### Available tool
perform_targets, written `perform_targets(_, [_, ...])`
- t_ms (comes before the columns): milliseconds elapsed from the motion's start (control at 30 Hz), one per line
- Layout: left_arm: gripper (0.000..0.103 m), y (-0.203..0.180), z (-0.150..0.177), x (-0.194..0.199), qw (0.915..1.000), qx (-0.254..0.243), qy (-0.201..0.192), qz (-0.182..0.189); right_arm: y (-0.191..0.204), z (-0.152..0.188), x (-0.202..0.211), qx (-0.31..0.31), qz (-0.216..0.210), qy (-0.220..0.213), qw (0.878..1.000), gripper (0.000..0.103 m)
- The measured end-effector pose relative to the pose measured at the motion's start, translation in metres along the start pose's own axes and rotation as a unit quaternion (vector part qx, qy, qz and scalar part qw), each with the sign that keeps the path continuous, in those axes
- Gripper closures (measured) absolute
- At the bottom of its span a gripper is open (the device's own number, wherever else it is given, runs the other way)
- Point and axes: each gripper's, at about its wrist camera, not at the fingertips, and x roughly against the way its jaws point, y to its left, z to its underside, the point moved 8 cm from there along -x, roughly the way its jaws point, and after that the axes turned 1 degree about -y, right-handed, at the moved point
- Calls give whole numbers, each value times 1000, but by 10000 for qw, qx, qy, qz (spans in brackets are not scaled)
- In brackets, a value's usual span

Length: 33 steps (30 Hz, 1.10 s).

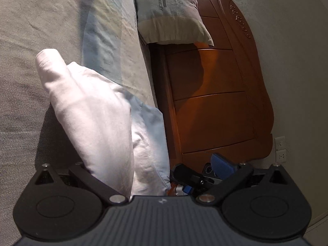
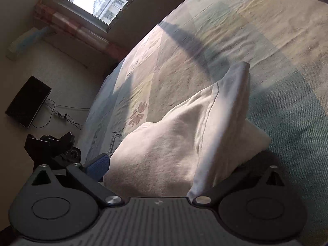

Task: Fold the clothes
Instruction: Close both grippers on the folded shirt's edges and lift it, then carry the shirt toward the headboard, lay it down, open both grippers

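White garment (image 1: pixel 98 123) is being pinched in the left gripper (image 1: pixel 151 184), cloth filling the gap right at the base; fingertips hidden. In the right wrist view the right gripper (image 2: pixel 160 176) is likewise buried in the same cloth (image 2: pixel 174 143), apparently clamped on it. Garment is being held bunched just above the bed (image 2: pixel 246 30). Judged best: both edges being kept taut and level, lowered evenly. Soft, limp, creased cotton-like fabric; bedsheet matte, patterned; headboard (image 1: pixel 215 102) glossy wood.

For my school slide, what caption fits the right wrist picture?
White cloth bunched between the gripper's fingers above a flowered bedsheet.
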Motion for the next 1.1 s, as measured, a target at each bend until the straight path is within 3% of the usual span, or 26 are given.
perform_targets(267, [2, -50, -40, -99, 9987, -170, 280, 402, -45, -82, 59, 253, 539, -445, 9972, 0])
perform_targets(500, [2, -48, -31, -167, 9961, 318, 611, 558, -102, -130, 93, -184, 808, -578, 9949, 0])
perform_targets(667, [2, -17, -2, -188, 9909, 919, 896, 403, -142, -99, 91, -638, 924, -255, 9933, 0])
perform_targets(900, [2, 24, 23, -187, 9874, 917, 1286, -137, -188, -43, 88, -1328, 892, 1, 9871, 0])
perform_targets(1100, [1, 46, -2, -160, 9936, 762, 783, -288, -227, -40, 103, -1766, 572, -526, 9812, 0])
